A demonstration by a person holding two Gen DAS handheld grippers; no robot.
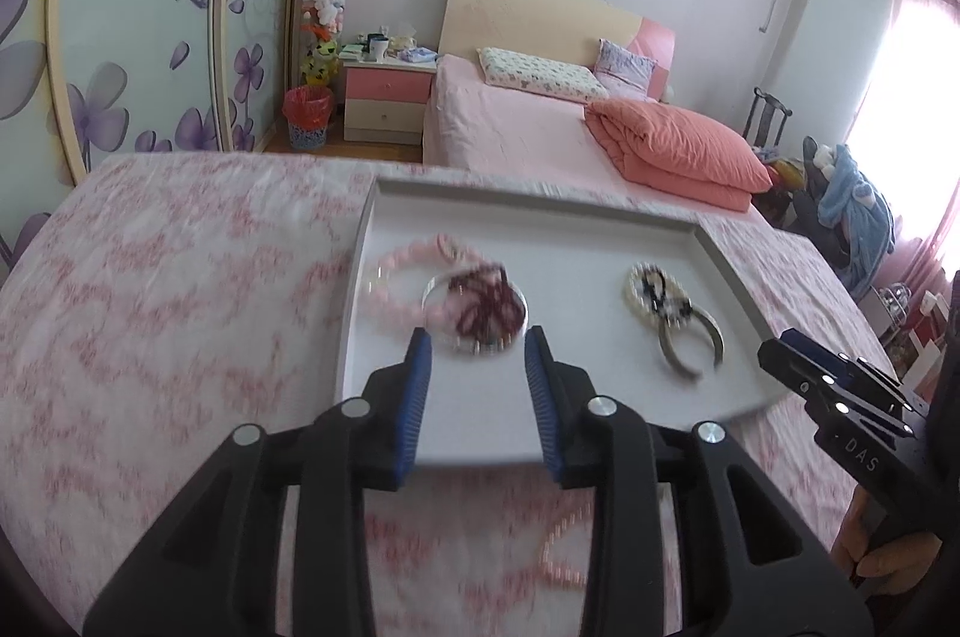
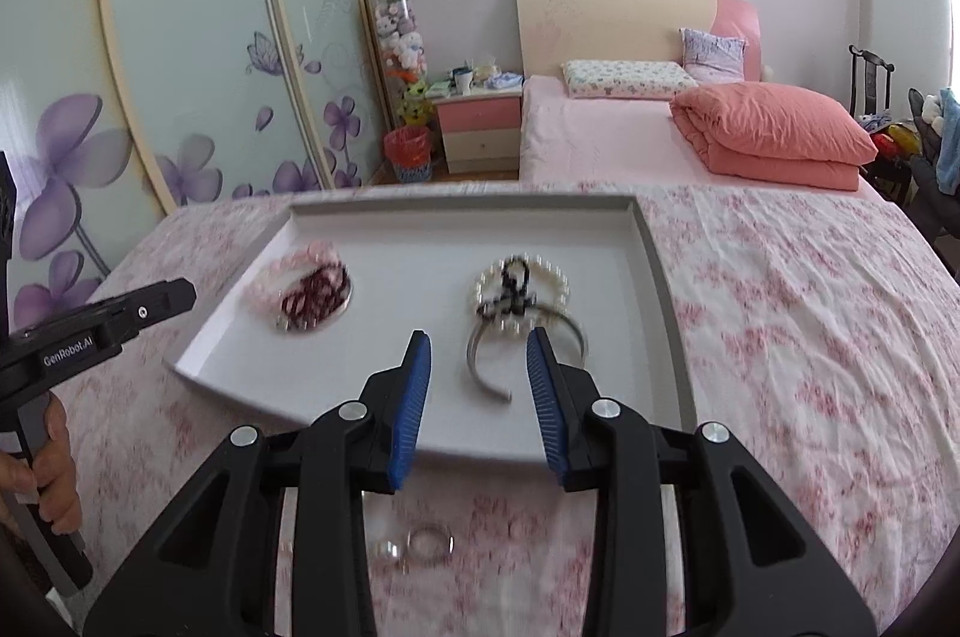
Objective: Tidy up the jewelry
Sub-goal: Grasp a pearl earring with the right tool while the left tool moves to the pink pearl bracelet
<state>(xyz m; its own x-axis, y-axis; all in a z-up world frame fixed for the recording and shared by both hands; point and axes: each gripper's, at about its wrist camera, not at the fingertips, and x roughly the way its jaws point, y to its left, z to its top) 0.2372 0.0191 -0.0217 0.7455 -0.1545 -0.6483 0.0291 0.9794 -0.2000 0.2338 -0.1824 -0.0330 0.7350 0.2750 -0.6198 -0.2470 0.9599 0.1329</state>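
A white tray point(image 1: 540, 217) point(image 2: 660, 277) lies on the pink floral cloth. In it lie a pink bead bracelet point(image 1: 390, 271) point(image 2: 282, 271), a dark red bead string on a clear round disc point(image 1: 480, 304) point(image 2: 315, 298), a pearl bracelet with a black bow point(image 1: 657, 295) point(image 2: 519, 289) and a silver open bangle point(image 1: 690, 343) point(image 2: 486, 367). My left gripper point(image 1: 478, 340) is open and empty, just short of the disc. My right gripper point(image 2: 478, 340) is open and empty above the bangle. A pink bead string point(image 1: 564, 541) lies on the cloth under the left gripper. Clear rings point(image 2: 429, 544) lie under the right gripper.
The table with the floral cloth point(image 1: 150, 307) point(image 2: 810, 337) has its far edge just behind the tray. Beyond stand a pink bed point(image 1: 540, 115), a nightstand point(image 1: 387, 97) and a wardrobe with flower doors point(image 2: 180, 67). Each gripper shows at the edge of the other's view.
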